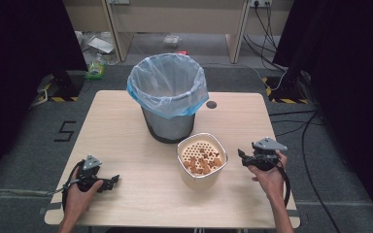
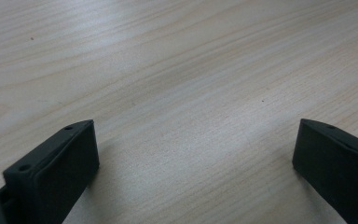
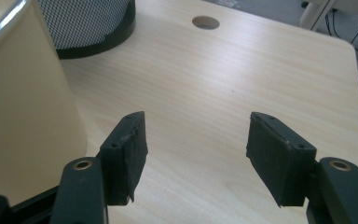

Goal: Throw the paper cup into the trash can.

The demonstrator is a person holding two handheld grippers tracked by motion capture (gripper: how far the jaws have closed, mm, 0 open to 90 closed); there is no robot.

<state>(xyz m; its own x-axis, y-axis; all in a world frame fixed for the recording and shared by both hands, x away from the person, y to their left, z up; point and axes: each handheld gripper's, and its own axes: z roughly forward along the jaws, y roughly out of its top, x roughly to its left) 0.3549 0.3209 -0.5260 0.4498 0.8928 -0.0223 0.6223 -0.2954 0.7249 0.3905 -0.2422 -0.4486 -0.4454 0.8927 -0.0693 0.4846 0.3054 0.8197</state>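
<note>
A cream container [image 1: 201, 167] with a perforated insert and several orange-brown pieces in it stands on the wooden table [image 1: 126, 126], just in front of a mesh waste bin [image 1: 168, 97] lined with a blue-white bag. My left gripper [image 1: 110, 182] rests near the table's front left, open over bare wood [image 2: 191, 116]. My right gripper [image 1: 242, 156] hovers open just right of the container. In the right gripper view the container's cream wall [image 3: 23, 107] stands to the left of the gripper [image 3: 196, 135], and the bin's base [image 3: 88, 23] lies beyond.
A round cable hole [image 1: 211, 104] sits in the table behind the container, also seen as a hole [image 3: 205, 22] in the right gripper view. Cables and black stands lie on the floor to the right; a green bottle [image 1: 96, 68] stands on the floor far left.
</note>
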